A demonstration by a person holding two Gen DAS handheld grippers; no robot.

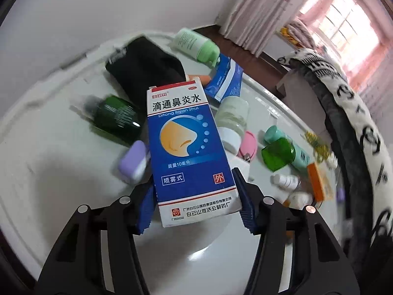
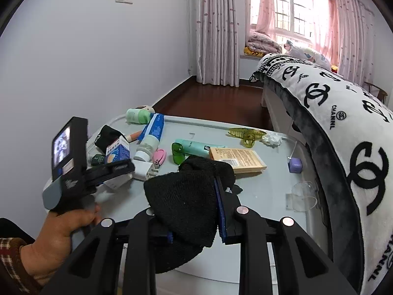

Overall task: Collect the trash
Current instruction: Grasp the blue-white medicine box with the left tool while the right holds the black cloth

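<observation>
Blue-and-white medicine box [image 1: 189, 152] clamped upright between left gripper [image 1: 196, 196] fingers [image 1: 246, 211], raised over cluttered white counter [image 1: 49, 172]. Black knit cloth [image 2: 186, 196] pinched in right gripper [image 2: 218, 211], fingers clenched on it, above counter near tan box [image 2: 237, 159]. Crumpled tissue [image 2: 271, 139] at far counter edge.

Left gripper [image 1: 196, 196]: your fingers [image 1: 246, 211] clamp a blue box [image 1: 189, 152] by its sides, pointing steeply down.
Right gripper [image 2: 194, 211]: closed tight on a black knit cloth [image 2: 186, 196].
Left hand [image 2: 66, 231]: wraps the handle, plaid sleeve at wrist.
</observation>
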